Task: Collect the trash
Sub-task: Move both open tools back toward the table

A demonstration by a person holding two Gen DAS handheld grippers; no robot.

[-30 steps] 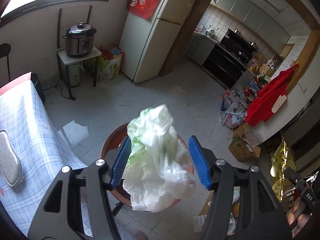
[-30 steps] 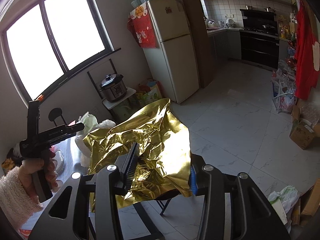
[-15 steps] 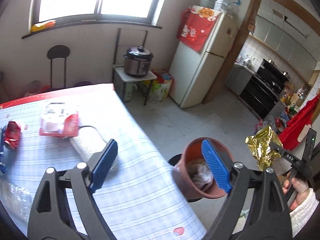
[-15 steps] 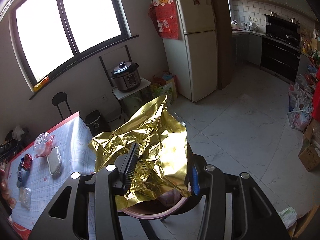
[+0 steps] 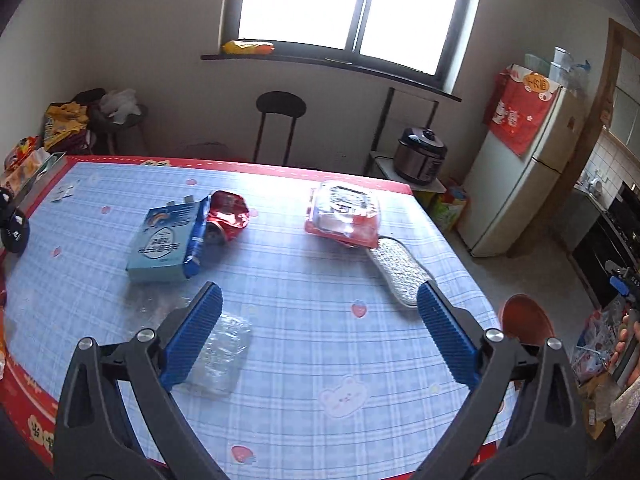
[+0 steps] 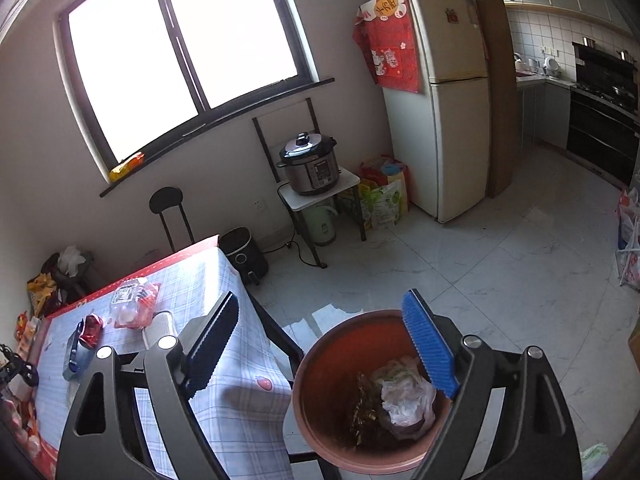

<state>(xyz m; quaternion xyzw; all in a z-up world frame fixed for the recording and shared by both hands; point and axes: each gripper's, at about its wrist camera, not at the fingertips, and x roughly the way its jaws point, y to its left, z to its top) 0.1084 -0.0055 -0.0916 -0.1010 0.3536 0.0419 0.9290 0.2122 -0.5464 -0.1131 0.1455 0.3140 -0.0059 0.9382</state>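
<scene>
My left gripper (image 5: 320, 336) is open and empty above the blue checked table (image 5: 320, 280). On the table lie a clear crumpled plastic wrapper (image 5: 220, 354) by the left finger, a blue box (image 5: 166, 244), a red crushed wrapper (image 5: 228, 216) and a red-and-clear plastic pack (image 5: 344, 214). My right gripper (image 6: 320, 348) is open and empty over the red-brown bin (image 6: 320, 408), which holds a white plastic bag (image 6: 406, 394) and gold foil (image 6: 364, 408). The bin rim also shows in the left wrist view (image 5: 526, 316).
A grey mesh pad (image 5: 398, 272) lies near the table's right edge. A black stool (image 5: 280, 120) stands behind the table. A pressure cooker (image 6: 310, 164) sits on a small stand beside the fridge (image 6: 444, 100). Bags and boxes line the floor at right.
The left gripper dropped the white bag in the bin and swung to the table. The right gripper opened and the gold foil fell into the bin.
</scene>
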